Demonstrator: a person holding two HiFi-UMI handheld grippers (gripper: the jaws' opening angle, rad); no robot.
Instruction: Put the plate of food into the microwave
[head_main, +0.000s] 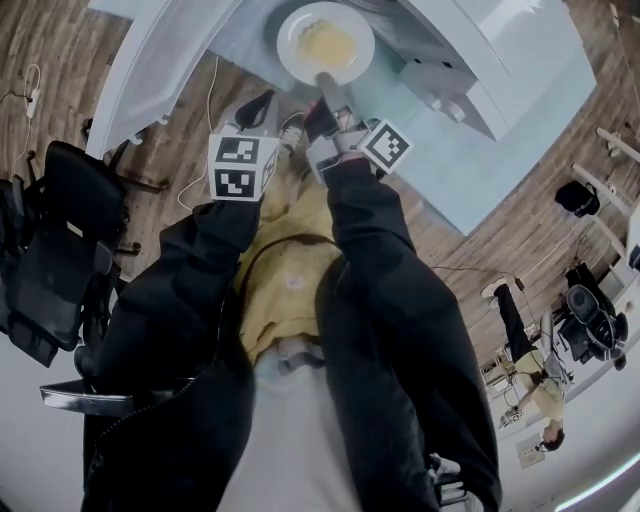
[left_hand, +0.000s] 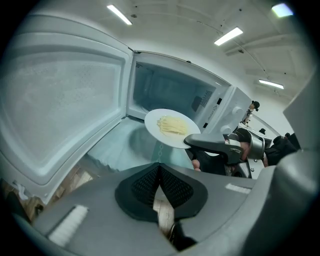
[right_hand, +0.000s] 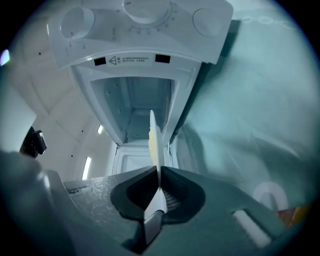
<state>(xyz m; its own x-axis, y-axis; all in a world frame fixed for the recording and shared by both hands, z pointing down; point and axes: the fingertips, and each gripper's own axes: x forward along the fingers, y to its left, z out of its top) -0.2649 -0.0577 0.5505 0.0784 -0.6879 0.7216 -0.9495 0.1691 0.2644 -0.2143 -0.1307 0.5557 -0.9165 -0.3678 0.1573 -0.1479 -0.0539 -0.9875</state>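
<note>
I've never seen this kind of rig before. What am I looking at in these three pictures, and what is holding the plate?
There is no robot here: a person holds a two-jaw gripper in each hand. One picture looks down from a camera on the person's head. The other two come from cameras riding on the grippers, looking along their jaws. The right gripper is clamped on the rim of a white plate of pale noodles, held in the air in front of the microwave, whose door stands open. The microwave stands on a table with a pale cover. The left gripper is shut and empty.
</note>
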